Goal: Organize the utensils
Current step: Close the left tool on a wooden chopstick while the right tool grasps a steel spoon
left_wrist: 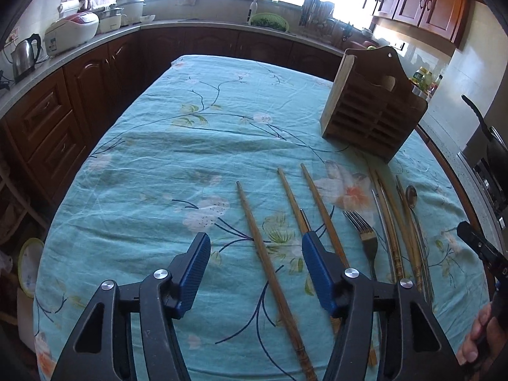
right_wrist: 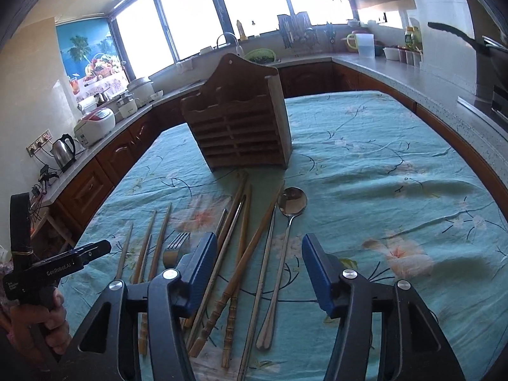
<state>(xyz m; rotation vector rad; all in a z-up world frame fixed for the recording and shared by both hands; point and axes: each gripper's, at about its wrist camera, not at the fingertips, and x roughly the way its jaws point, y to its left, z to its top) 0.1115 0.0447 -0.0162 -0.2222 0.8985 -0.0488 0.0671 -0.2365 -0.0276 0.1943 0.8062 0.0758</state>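
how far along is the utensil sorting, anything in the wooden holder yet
Done: nothing visible; the wooden holder shows no utensils sticking out. In hand: nothing; the left gripper and right gripper are both open and empty. Left: the chopsticks, fork and spoon all lie on the tablecloth.

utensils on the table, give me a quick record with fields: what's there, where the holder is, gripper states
surface: table with teal floral cloth
holder: wooden utensil holder, upright, beyond the utensils, nothing seen in it
chopsticks: several wooden chopsticks lying loose; those near the spoon overlap
fork: metal fork, flat, tines toward the holder
spoon: metal spoon, flat, bowl toward the holder
left gripper: open, above a chopstick, holding nothing
right gripper: open, above the spoon handle and chopsticks, holding nothing
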